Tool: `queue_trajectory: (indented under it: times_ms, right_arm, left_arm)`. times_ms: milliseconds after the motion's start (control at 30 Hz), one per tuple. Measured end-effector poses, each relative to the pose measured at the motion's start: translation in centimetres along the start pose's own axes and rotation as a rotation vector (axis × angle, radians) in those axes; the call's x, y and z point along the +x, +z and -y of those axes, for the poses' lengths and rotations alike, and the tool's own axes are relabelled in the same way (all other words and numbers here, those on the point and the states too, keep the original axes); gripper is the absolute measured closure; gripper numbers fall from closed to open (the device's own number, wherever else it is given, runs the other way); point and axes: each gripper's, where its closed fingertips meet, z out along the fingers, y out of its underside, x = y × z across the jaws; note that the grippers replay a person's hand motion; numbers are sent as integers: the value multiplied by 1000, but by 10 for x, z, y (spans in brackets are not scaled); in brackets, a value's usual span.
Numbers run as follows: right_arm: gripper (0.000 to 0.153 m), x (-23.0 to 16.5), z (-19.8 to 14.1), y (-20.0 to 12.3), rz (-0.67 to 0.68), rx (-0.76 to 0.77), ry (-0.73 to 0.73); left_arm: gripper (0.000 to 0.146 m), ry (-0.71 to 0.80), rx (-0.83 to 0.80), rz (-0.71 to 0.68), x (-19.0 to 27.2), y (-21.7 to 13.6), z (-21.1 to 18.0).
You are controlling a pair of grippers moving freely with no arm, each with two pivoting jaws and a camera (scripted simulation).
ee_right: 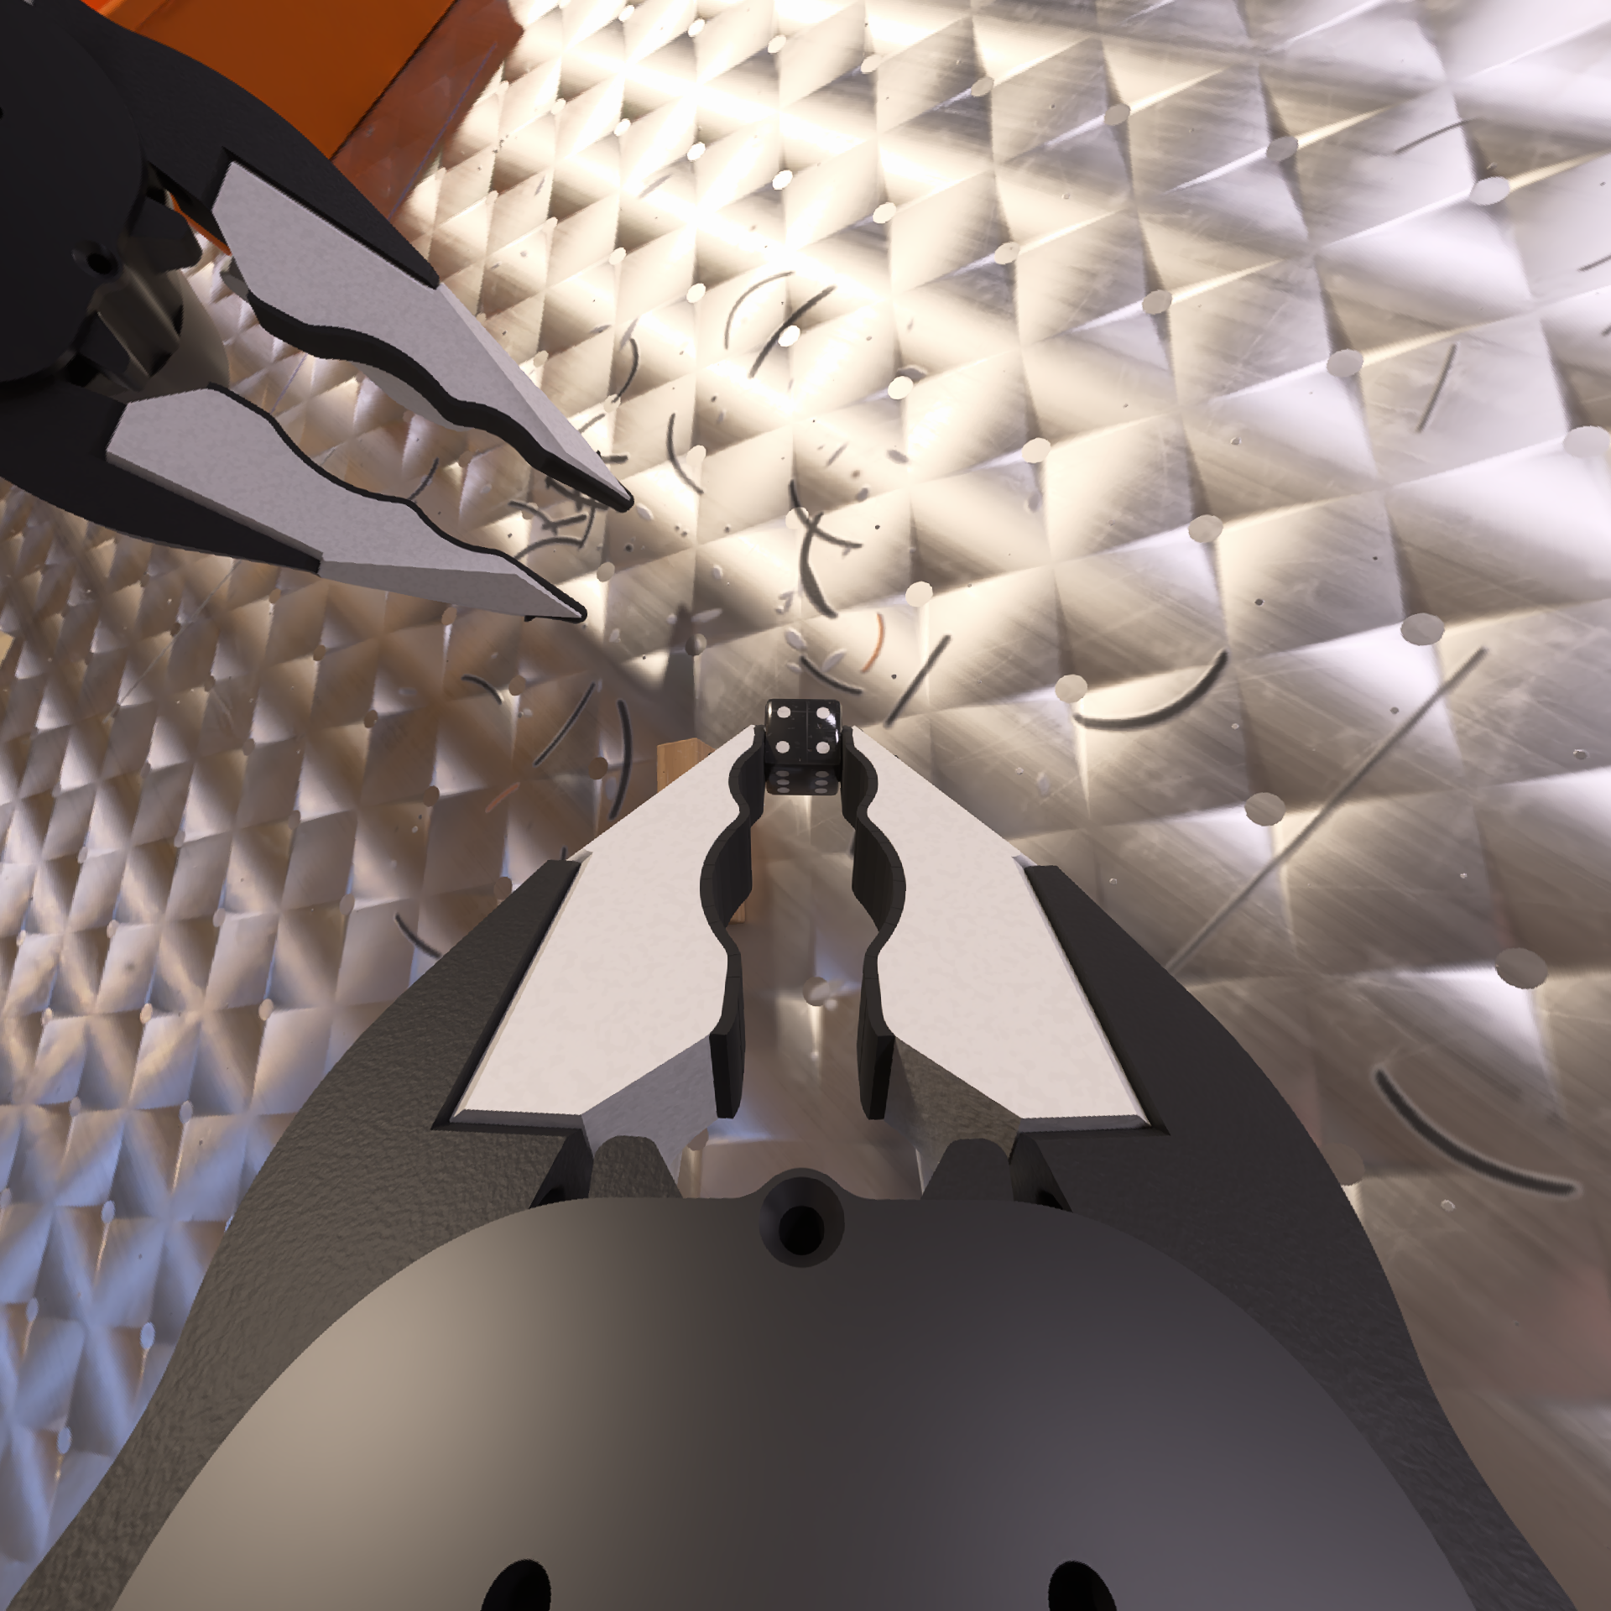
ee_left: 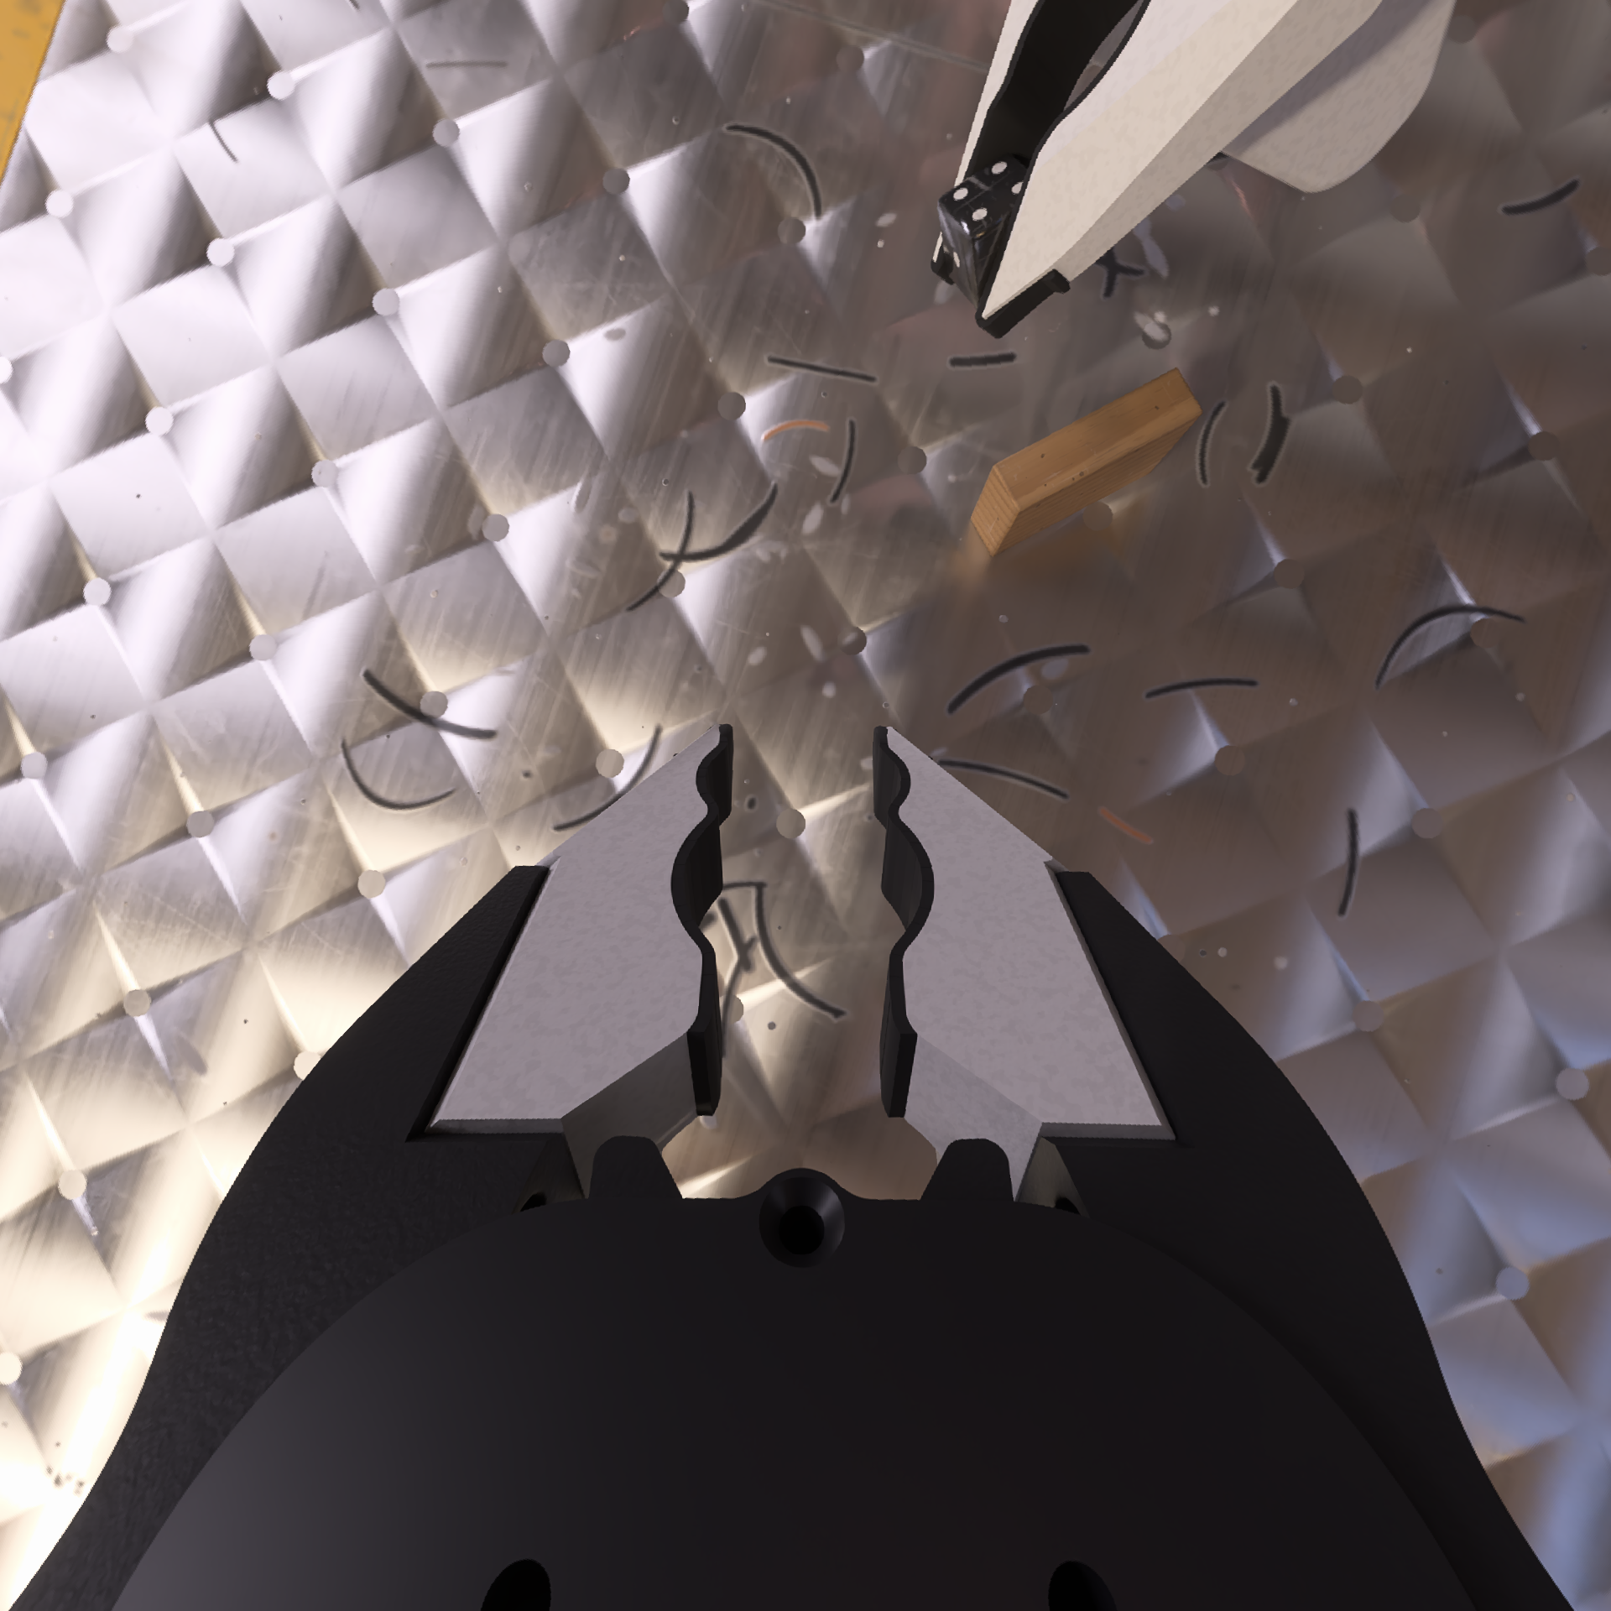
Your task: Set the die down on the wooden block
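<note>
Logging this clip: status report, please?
Right gripper shut on die, held above the metal table. Left gripper open, empty. Wooden block lies flat, top bare, nothing in the way.

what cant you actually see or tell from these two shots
- Wooden block in the right wrist view: mostly hidden behind the right tongs; only slivers show.
- Die in the left wrist view: partly covered by the tongs' white finger; the faces pressed against the pads stay unseen in both views.
- Whether the die is lined up over the block: neither angle settles it.
- Right tongs' body: cut off by the left wrist view's top edge.
</note>
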Motion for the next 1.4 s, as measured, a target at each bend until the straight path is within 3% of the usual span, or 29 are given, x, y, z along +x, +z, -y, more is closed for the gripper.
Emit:
queue_trajectory:
  times_ms: [200, 433, 533, 800, 1400]
  right_arm:
    - [136, 0, 0, 0, -5, -4, -8]
    - [136, 1, 4, -3, 1, 22, 26]
    - [136, -2, 8, -3, 40, 55, 64]
    - [136, 3, 7, 1, 54, 80, 115]
    - [136, -2, 4, 4, 102, 63, 142]
  left_arm:
    - [116, -9, -13, 26, -3, -2, 1]
    - [117, -97, 272, -142, 3, -18, 29]
    - [117, -123, 323, -192, 6, -19, 31]
    - [117, -82, 249, -180, 8, 1, 14]
    - [117, 10, 230, -128, 11, 0, 15]
